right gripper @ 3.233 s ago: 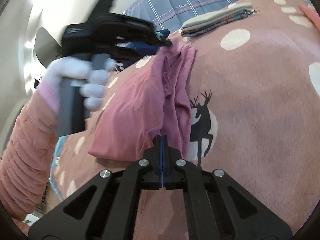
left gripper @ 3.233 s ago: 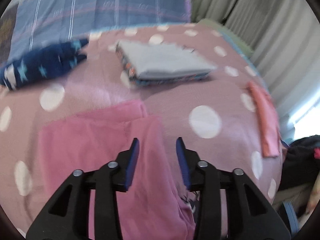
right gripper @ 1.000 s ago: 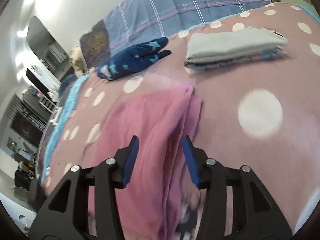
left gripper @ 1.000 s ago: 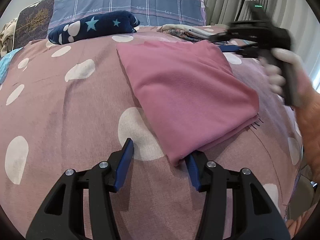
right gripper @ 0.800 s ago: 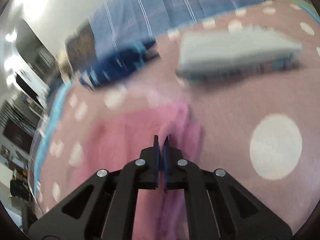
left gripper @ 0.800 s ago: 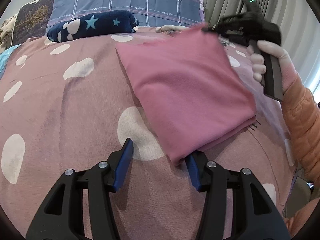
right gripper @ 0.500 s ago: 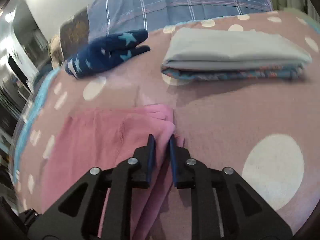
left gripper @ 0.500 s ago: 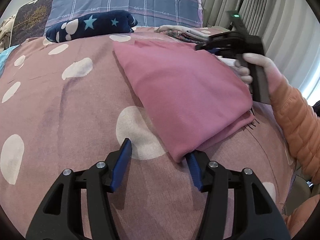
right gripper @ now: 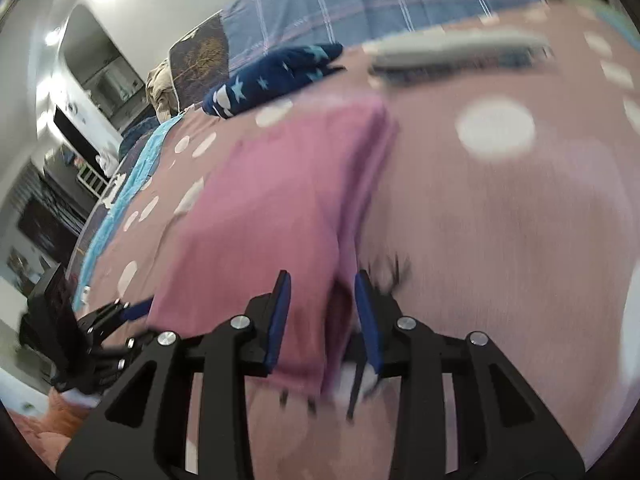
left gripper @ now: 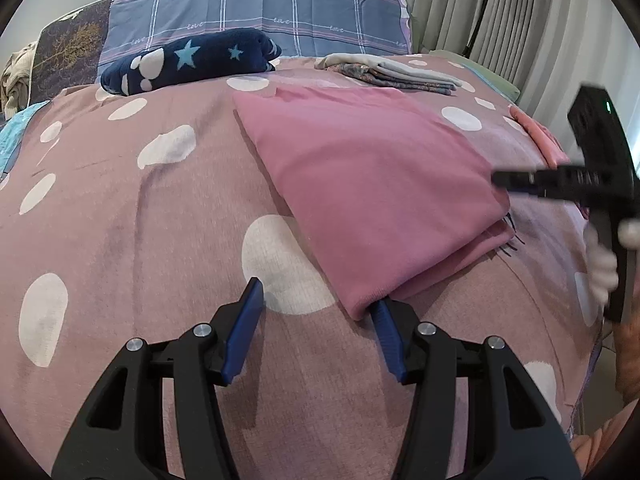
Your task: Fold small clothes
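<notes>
Left claw (left gripper: 318, 322) beside pink garment (left gripper: 372, 184)

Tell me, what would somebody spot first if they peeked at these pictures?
Probably the big pink folded garment, lying in the middle of the polka-dot bedspread. Next, the left gripper, open right at its nearest corner. Behind, by the checked pillow, sits a navy starry bundle.
</notes>
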Available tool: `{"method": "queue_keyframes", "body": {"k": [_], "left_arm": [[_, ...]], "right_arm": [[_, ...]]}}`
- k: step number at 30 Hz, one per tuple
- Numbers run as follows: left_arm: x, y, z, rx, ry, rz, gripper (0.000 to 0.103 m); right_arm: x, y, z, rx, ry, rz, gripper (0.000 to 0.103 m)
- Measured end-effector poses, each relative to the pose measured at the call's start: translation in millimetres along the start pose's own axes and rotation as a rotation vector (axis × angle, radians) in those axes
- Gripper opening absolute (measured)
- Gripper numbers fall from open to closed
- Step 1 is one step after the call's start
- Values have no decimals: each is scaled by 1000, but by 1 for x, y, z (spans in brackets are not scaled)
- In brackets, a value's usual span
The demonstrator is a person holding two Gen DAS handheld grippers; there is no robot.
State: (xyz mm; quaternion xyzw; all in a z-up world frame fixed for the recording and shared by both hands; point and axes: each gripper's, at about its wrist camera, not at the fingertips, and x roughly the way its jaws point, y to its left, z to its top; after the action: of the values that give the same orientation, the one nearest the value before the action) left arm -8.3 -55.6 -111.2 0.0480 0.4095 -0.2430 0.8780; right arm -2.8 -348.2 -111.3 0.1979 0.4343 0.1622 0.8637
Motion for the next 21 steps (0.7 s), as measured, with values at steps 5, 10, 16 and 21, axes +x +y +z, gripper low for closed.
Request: {"method": "queue_keyframes", "body": {"k": [5,10,16,21], "left_arm": [[-17,7,7,-70,-60,-21,22],[-26,-3,0,-9,-38,-35,6],[-21,11,-19,-66,49,-18,3],[-51,8,-1,-64,-52,-105,3]], "right_arm": [[-21,24,-10,-53,-35,0,2],[-41,43,-9,-134,-41,-52,2],[-8,23,-31,-45,47,-96,5],[-34,29,-21,-58,-35,-121,21]]}}
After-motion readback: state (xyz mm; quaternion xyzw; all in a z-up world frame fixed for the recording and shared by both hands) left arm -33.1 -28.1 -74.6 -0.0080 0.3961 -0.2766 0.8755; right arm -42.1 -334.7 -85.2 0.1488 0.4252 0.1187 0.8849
